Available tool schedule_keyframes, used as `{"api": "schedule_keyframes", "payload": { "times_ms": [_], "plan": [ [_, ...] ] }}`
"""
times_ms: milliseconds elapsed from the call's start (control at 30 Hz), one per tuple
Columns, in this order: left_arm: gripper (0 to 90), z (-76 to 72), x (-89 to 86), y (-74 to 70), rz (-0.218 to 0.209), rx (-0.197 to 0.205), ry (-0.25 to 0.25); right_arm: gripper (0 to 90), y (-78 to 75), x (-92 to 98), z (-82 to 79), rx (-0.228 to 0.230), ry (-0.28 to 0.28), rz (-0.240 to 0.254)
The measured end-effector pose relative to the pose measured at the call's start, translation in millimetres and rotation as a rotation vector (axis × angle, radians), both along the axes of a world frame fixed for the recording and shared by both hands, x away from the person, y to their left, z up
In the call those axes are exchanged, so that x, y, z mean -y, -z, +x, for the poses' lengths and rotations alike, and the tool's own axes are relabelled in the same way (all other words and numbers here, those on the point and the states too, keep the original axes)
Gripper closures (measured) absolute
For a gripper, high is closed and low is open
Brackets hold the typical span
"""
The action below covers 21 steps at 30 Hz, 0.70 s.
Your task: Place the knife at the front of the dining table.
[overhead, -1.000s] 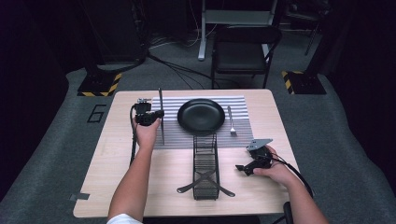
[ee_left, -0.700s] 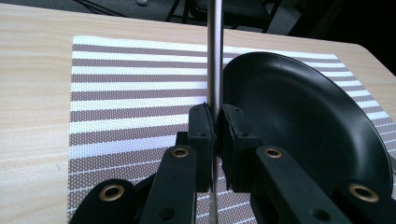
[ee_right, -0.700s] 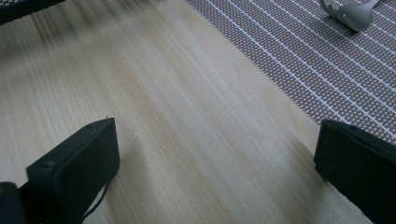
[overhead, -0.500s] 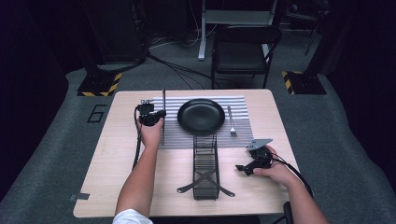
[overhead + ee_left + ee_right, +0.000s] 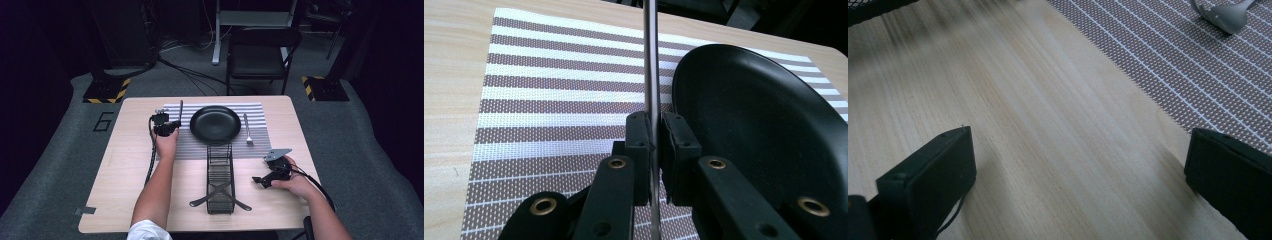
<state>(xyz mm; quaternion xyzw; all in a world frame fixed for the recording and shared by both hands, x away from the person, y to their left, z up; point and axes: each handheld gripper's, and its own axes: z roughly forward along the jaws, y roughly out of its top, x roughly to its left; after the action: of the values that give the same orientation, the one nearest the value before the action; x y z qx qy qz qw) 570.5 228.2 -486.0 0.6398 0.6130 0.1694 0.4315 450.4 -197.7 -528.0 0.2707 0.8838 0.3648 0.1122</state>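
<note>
2 hand-held grippers worked at the counter (image 5: 125, 165). The left hand-held gripper (image 5: 653, 145) clamped a thin metal utensil (image 5: 650, 60) upright over the striped mat (image 5: 559, 100), just beside the black plate (image 5: 764, 125). The right hand-held gripper (image 5: 1078, 165) rested wide open on bare wood near a fork (image 5: 1223, 15).

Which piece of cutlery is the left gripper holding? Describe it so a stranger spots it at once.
Find the striped placemat with the black plate. Left of the plate, the left gripper is shut on a thin metal utensil standing upright. The fork lies flat on the plate's other side.
</note>
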Motion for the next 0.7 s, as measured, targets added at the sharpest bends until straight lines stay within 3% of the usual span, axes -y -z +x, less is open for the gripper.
{"api": "schedule_keyframes", "payload": {
  "times_ms": [700],
  "plan": [
    [82.7, 13.8, 4.7, 24.8, 0.061, -0.002, -0.140, 0.0, 0.1, -0.6, -0.3, -0.002, 0.007, 0.006]
  ]
}}
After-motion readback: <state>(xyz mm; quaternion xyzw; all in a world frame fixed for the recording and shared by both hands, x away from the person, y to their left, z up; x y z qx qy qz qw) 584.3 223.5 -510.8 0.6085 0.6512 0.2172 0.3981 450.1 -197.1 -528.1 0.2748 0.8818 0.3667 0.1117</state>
